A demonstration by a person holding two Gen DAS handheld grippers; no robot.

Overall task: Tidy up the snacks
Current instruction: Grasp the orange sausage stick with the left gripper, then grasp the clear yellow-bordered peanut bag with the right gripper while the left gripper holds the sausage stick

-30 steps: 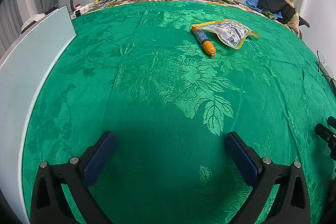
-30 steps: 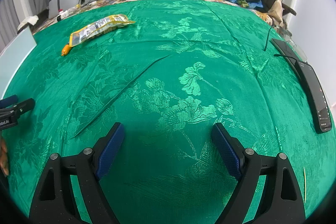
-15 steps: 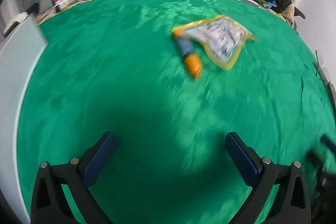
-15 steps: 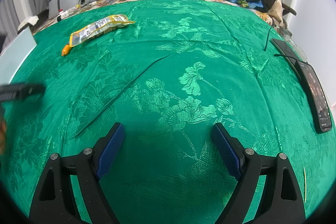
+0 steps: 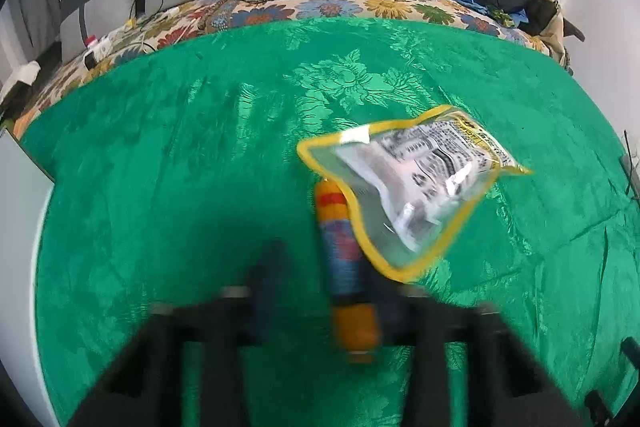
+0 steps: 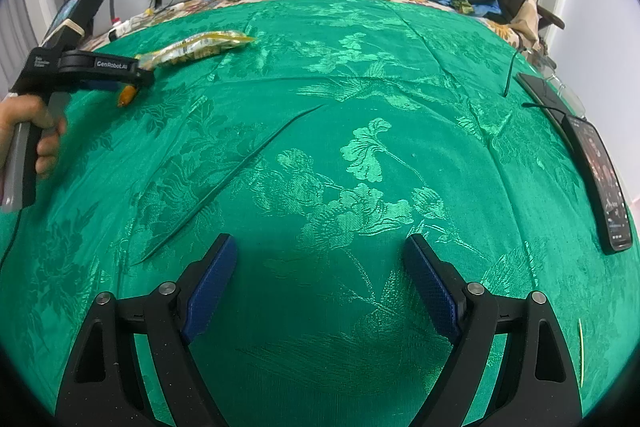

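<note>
Sausage stick (image 5: pixel 346 267) btwn left gripper (image 5: pixel 328 279) fingers, jaws just closing, blurred; grip unclear. Right gripper (image 6: pixel 320 283) open.

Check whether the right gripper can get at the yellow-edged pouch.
Probably yes, though only with a long sideways move. The right gripper hangs open over the green cloth, and nothing lies on the way to the pouch. The left gripper, its jaws just closed around the snack stick, crowds the pouch's near end.
</note>
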